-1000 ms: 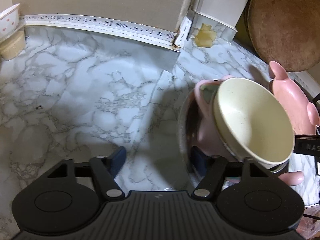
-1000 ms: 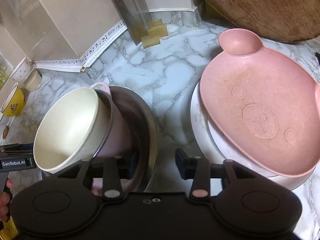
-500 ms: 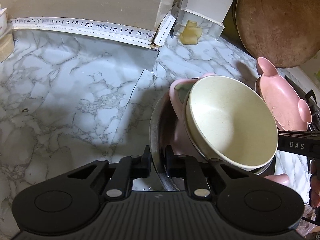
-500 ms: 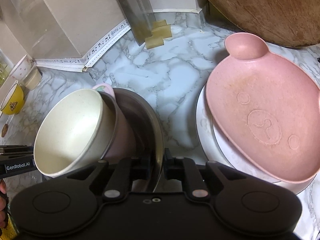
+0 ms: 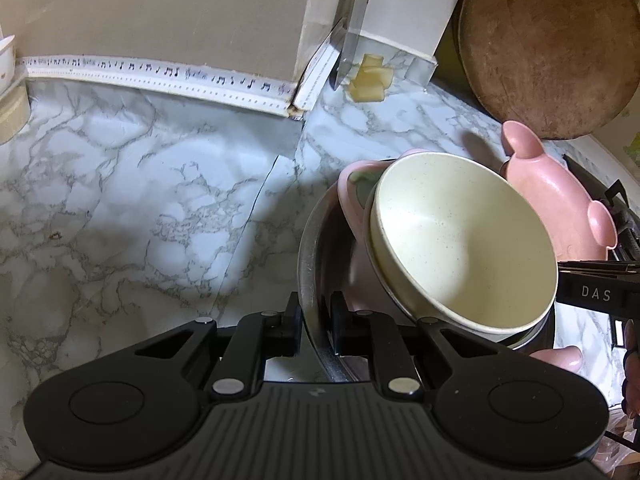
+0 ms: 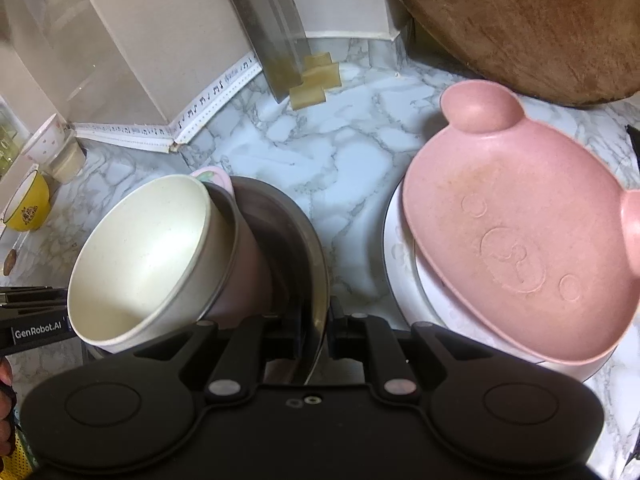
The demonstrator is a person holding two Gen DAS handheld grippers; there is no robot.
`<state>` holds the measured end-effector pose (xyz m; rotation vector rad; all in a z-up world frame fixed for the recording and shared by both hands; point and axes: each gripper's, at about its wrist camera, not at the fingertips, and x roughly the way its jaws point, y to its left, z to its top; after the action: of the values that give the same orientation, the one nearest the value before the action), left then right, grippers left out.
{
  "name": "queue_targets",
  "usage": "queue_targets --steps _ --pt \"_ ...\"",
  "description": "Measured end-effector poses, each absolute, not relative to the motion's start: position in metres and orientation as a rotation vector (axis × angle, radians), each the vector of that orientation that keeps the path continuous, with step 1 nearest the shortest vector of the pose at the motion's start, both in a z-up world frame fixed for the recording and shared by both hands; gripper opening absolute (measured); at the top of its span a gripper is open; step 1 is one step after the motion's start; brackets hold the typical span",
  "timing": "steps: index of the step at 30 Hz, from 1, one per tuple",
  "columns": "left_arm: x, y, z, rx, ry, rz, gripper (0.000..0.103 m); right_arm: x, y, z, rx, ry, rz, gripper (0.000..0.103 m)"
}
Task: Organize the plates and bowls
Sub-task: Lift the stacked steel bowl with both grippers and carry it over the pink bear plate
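A steel bowl (image 5: 310, 240) (image 6: 298, 236) sits on the marble counter. Inside it a pink bowl (image 5: 352, 184) (image 6: 248, 276) and a cream bowl (image 5: 460, 248) (image 6: 148, 248) lean, nested and tilted. My left gripper (image 5: 316, 314) is shut on the steel bowl's near rim. On the opposite rim my right gripper (image 6: 320, 322) is shut as well. A pink bear-shaped plate (image 5: 560, 208) (image 6: 520, 236) rests on a white plate (image 6: 402, 264) to the right of the bowls.
A round wooden board (image 5: 548, 40) (image 6: 520, 20) leans at the back right. A yellow bowl (image 6: 28, 208) and a small cup (image 6: 48, 148) stand at the far left by the wall. Bare marble counter (image 5: 140, 200) spreads left of the steel bowl.
Both grippers went from open to shut on the steel bowl's rim. The left gripper shifted right to reach the rim.
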<state>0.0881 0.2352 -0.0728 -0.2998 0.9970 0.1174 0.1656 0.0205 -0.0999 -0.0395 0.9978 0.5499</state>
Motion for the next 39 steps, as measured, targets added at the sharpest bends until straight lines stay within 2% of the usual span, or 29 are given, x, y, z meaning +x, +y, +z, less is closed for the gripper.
queue_targets --steps 20,39 --pt "0.149 0.167 -0.003 -0.187 0.962 -0.041 0.014 0.169 -0.058 -0.044 0.071 0.935 0.421 0.012" --pt "0.213 0.096 -0.001 -0.116 0.937 -0.195 0.014 0.19 -0.141 -0.033 0.15 0.883 0.253 0.012"
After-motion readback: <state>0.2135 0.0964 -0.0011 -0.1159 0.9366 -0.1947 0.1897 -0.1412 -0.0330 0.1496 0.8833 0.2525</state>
